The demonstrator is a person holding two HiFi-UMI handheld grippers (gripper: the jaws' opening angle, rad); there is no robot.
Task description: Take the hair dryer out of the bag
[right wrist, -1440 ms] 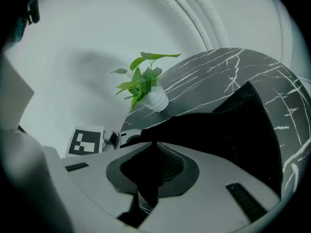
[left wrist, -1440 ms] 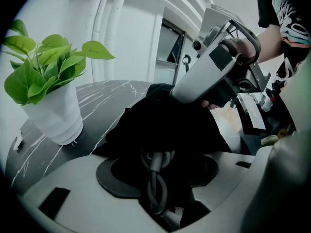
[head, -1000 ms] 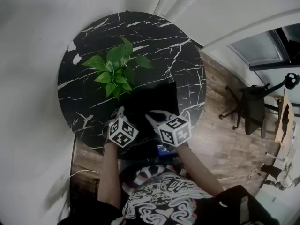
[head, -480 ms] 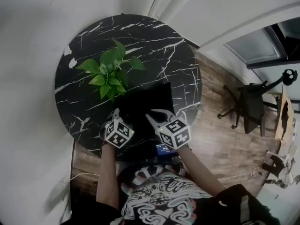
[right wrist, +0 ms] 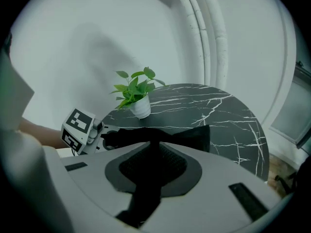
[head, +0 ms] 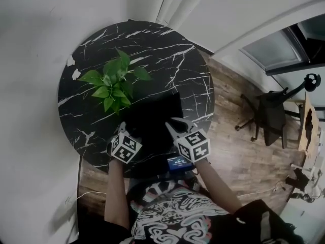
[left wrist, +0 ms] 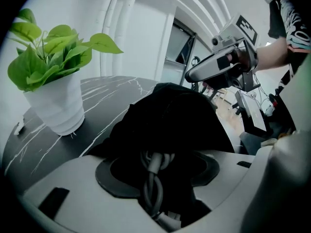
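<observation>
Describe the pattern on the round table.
Black table with white marble-like veins, clearest in the head view.

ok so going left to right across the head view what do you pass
potted plant → right gripper → office chair; the left gripper and black bag overlap these, so they are left out

White walls, wood floor, office chair, perhaps window at right

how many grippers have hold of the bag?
2. The left gripper is shut on the bag and a cord, near left; the right gripper on its near right edge.
</observation>
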